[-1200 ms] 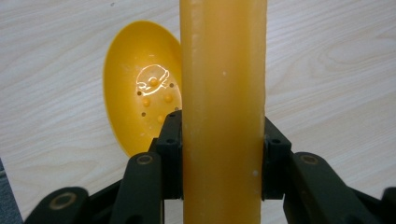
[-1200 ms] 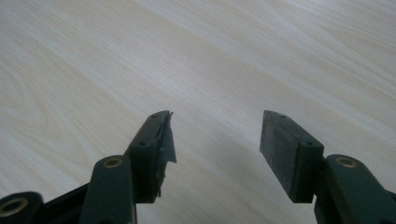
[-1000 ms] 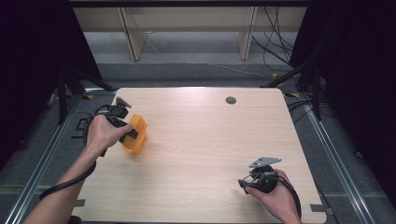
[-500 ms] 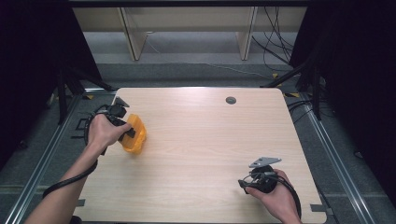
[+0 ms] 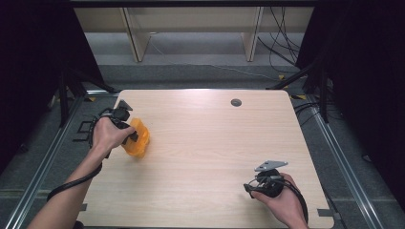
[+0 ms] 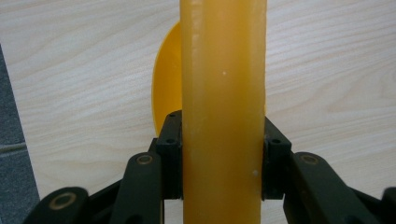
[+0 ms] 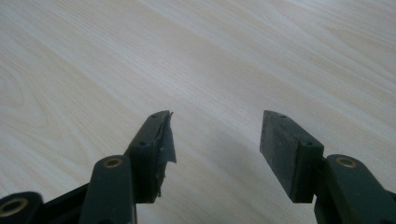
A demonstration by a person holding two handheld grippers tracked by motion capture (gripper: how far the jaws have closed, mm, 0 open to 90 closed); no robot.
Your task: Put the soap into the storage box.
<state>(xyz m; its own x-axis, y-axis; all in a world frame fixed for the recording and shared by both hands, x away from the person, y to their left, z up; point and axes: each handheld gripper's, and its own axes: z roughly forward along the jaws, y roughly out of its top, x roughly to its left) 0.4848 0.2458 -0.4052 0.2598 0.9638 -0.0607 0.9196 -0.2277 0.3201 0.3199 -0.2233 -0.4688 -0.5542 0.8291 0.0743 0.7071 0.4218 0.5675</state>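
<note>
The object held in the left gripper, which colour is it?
Orange-yellow plastic object, clearest in the left gripper view.

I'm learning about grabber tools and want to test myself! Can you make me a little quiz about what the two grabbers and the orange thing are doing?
1. True or false: the right gripper is squeezing the orange thing.
2. Which gripper holds the orange plastic piece? A) left B) right C) neither
3. Fill in: the small dark round spot sits near the ____ edge of the wooden table.

Key:
1. False. Its jaws stand apart over bare wood.
2. A. The left gripper has both jaws pressed against the piece's sides.
3. Far, the edge away from the person.
</note>
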